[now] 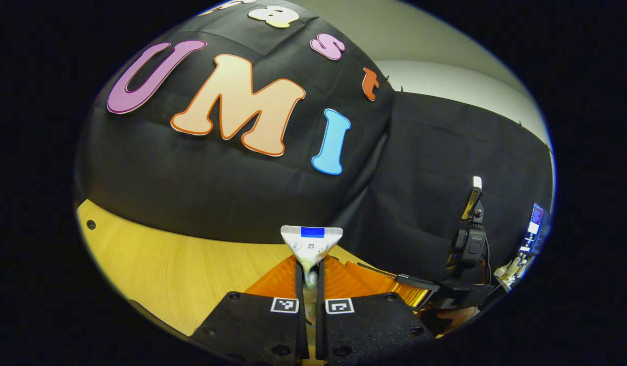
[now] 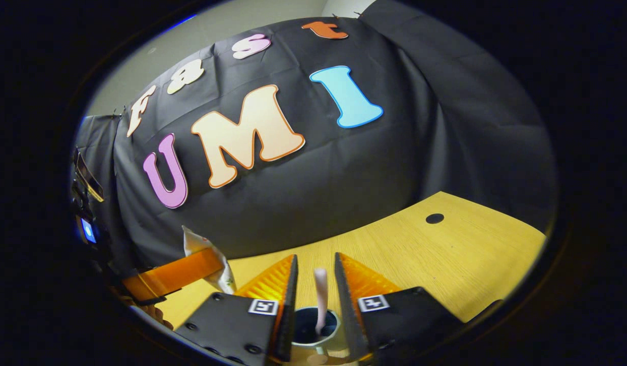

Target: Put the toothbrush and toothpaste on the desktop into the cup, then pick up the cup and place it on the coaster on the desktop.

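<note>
My left gripper (image 1: 308, 277) is shut on a white toothpaste tube (image 1: 311, 244), whose flat crimped end with a blue band points up above the fingertips. In the right gripper view the same tube (image 2: 194, 241) hangs at the lower left, held above the table by the left gripper (image 2: 191, 269). My right gripper (image 2: 316, 274) stands open over a white cup (image 2: 306, 341) with a dark inside. A pink toothbrush (image 2: 320, 295) stands upright in the cup, between the two fingers and touching neither.
The wooden table (image 2: 445, 254) runs up to the black cloth wall and has a small round hole (image 2: 434, 218) at the right. A phone on a stand (image 1: 471, 229) and a lit screen (image 1: 537, 229) stand off the table's right side.
</note>
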`<state>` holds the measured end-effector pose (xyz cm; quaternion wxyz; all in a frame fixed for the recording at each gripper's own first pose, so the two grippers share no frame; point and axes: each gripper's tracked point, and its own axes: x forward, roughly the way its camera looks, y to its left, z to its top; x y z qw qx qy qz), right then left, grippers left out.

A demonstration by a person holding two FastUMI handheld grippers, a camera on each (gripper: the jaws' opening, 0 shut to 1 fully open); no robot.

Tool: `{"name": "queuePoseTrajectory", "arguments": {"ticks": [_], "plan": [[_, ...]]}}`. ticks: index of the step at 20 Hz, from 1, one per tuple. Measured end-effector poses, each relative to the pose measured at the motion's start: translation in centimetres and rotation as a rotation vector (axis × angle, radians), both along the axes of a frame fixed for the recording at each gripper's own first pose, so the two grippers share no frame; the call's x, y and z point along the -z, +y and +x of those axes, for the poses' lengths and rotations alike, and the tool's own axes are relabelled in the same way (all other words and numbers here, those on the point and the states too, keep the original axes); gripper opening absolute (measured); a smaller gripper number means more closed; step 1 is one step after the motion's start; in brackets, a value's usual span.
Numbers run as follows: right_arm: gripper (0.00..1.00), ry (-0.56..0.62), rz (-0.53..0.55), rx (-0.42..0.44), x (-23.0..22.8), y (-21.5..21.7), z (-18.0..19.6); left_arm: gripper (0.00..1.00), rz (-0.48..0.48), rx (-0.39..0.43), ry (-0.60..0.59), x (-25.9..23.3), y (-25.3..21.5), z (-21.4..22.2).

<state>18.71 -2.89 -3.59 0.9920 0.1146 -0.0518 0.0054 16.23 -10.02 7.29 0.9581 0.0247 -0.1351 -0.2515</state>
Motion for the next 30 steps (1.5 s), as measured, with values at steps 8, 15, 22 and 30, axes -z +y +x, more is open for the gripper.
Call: {"name": "queuePoseTrajectory", "arguments": {"ticks": [8,15,22,30], "plan": [[0.97,-0.013,-0.02,0.17,-0.9,-7.0,-4.9,0.05,0.105,-0.006,-0.009,2.5,-2.5,2.6],[0.97,0.019,-0.062,0.19,-0.3,-8.0,-8.5,0.15,0.145,0.005,0.037,6.4,-3.2,2.6],[0.97,0.069,-0.083,0.163,0.4,-7.1,-10.1,0.84,0.109,-0.002,0.01,5.1,-2.6,0.4],[0.98,0.212,-0.14,0.001,2.1,-1.5,-9.5,0.94,0.066,-0.181,-0.014,0.8,4.2,-4.1]]}}
